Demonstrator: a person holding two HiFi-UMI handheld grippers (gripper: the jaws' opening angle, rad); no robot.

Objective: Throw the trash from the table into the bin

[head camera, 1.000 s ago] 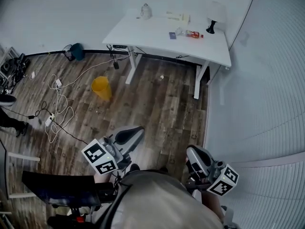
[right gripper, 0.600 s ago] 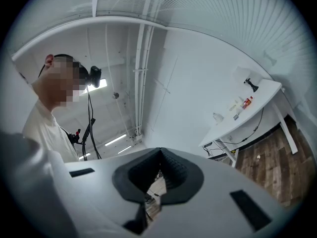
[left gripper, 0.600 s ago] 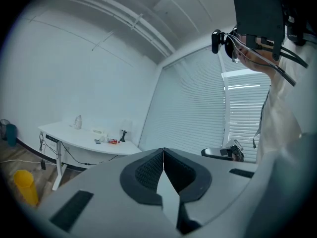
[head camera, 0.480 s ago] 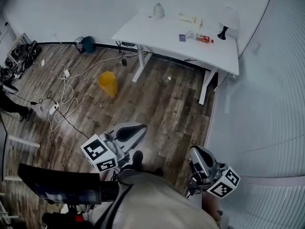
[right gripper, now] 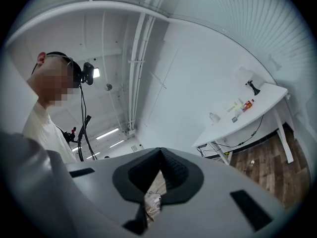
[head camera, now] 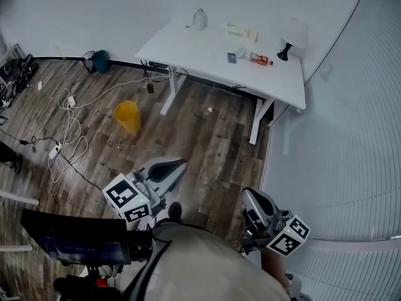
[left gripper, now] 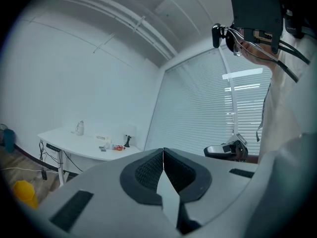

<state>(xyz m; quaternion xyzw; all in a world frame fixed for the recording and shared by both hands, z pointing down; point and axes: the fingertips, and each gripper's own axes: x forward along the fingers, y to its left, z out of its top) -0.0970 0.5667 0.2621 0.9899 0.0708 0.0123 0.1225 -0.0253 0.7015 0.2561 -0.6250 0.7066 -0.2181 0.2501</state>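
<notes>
Trash lies on the white table (head camera: 188, 49) at the far wall, well apart from you. It includes a clear bottle with a red label (head camera: 259, 59), a small blue card (head camera: 232, 58) just beside it, a pale flat packet (head camera: 241, 32) nearer the wall, and a clear crumpled lump (head camera: 199, 19) at the table's back edge. A lamp (head camera: 289, 39) with a white shade and a dark foot stands at the table's right end.

The yellow bin (head camera: 128, 116) stands on the wooden floor (head camera: 207, 149) to the left of the table, between it and a tangle of white cables (head camera: 66, 137). One small pale scrap (head camera: 210, 110) lies on the boards between the table's legs (too small to identify). Pale slatted blinds (head camera: 351, 137) cover the wall on your right.

You hold both tools low in front of your body, pointing toward the table. Your left gripper (head camera: 168, 168) has its dark ribbed pads pressed together with nothing between them. Your right gripper (head camera: 254, 200) is the same — jaws closed tip to tip, empty.
</notes>
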